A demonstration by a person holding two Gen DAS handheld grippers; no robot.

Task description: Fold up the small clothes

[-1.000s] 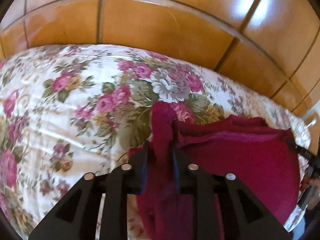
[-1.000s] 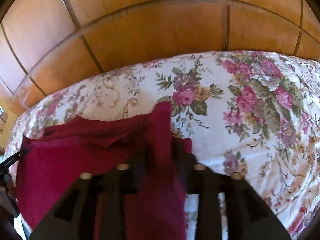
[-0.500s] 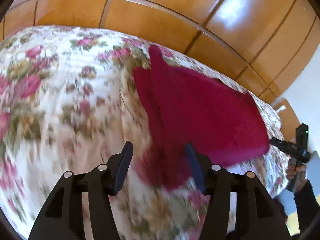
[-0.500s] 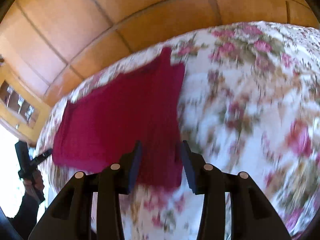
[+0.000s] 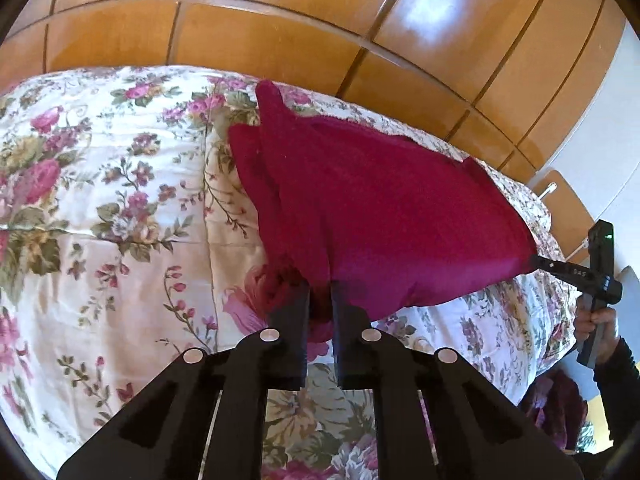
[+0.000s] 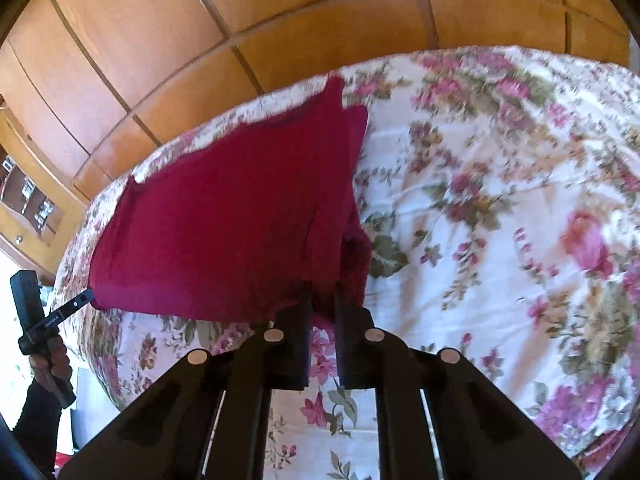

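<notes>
Left wrist view: your left gripper [image 5: 320, 304] is clamped on the near corner of the red cloth [image 5: 384, 216]. The cloth hangs stretched above the floral bedspread [image 5: 120, 208], its far edge toward the wooden headboard [image 5: 280, 40].

Right wrist view: your right gripper [image 6: 322, 302] is clamped on the opposite near corner of the red cloth [image 6: 224, 224]. The cloth appears already doubled into layers. Judged remaining: lay it down on the bedspread [image 6: 500, 200] and complete further folds.
</notes>
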